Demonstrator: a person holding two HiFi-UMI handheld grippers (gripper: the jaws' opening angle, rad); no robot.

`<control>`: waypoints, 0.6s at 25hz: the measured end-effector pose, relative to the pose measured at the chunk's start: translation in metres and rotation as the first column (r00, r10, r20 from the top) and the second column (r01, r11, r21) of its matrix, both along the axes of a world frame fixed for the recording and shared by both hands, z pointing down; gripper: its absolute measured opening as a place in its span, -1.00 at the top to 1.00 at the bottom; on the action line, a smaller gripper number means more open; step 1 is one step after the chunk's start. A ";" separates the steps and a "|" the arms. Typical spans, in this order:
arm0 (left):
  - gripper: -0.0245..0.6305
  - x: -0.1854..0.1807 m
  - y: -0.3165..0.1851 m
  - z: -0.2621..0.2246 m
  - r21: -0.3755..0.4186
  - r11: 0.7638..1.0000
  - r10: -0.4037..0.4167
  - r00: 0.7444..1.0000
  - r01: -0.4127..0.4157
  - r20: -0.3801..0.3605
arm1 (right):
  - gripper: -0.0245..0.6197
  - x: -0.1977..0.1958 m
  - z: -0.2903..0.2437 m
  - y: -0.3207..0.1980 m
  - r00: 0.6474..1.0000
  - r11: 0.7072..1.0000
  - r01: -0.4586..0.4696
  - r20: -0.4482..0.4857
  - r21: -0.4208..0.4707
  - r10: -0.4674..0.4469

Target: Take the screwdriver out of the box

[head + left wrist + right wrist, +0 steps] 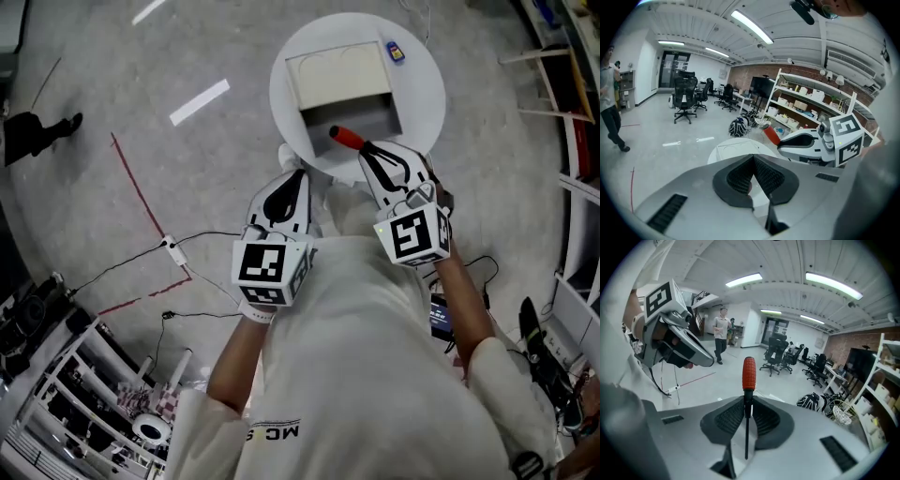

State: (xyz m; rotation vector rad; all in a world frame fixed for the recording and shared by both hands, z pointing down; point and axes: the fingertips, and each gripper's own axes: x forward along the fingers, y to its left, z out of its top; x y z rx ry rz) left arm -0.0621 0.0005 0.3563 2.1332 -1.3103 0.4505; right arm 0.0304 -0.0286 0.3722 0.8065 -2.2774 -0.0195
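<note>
The screwdriver (345, 137) has a red handle and a thin dark shaft. My right gripper (372, 156) is shut on its shaft, and the handle pokes out over the front of the open box (342, 89). In the right gripper view the screwdriver (748, 376) stands upright between the ribbed pads (764, 417) of that gripper (746, 416). The box has a beige raised lid and a grey inside, and sits on a round white table (427, 94). My left gripper (290, 184) hovers at the table's near edge, shut on nothing; its pads (740, 177) meet in the left gripper view.
A small blue object (396, 52) lies on the table behind the box. Cables (141, 258) and a red tape line (141, 192) cross the floor at left. Shelving (572, 234) stands at right, a rack (84, 394) at lower left. A person (722, 333) walks far off.
</note>
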 end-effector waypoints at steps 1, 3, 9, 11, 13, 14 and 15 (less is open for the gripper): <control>0.90 -0.001 0.000 -0.003 0.008 1.000 -0.003 1.000 0.003 0.001 | 0.58 0.003 -0.005 0.002 1.000 1.000 -0.018 0.017 0.002 0.018; 0.90 -0.001 -0.005 -0.011 0.030 1.000 -0.002 1.000 0.002 0.001 | 0.58 0.010 -0.017 0.001 0.997 0.998 -0.058 0.048 0.008 0.057; 0.90 -0.002 -0.008 -0.041 0.112 0.994 0.006 1.000 -0.005 -0.007 | 0.58 0.025 -0.050 0.005 0.983 0.988 -0.151 0.115 0.042 0.145; 0.90 -0.001 -0.009 -0.052 0.145 0.989 0.009 1.000 -0.008 -0.008 | 0.58 0.032 -0.065 0.005 0.973 0.980 -0.188 0.146 0.060 0.177; 0.90 0.001 -0.010 -0.061 0.173 0.985 0.012 1.000 -0.010 -0.009 | 0.58 0.041 -0.080 0.004 0.961 0.972 -0.221 0.185 0.075 0.204; 0.90 0.003 -0.011 -0.065 0.186 0.982 0.013 1.000 -0.012 -0.008 | 0.58 0.047 -0.087 0.004 0.953 0.968 -0.236 0.212 0.080 0.215; 0.90 0.006 -0.010 -0.069 0.200 0.980 0.015 1.000 -0.014 -0.006 | 0.58 0.051 -0.095 0.005 0.943 0.965 -0.249 0.247 0.085 0.222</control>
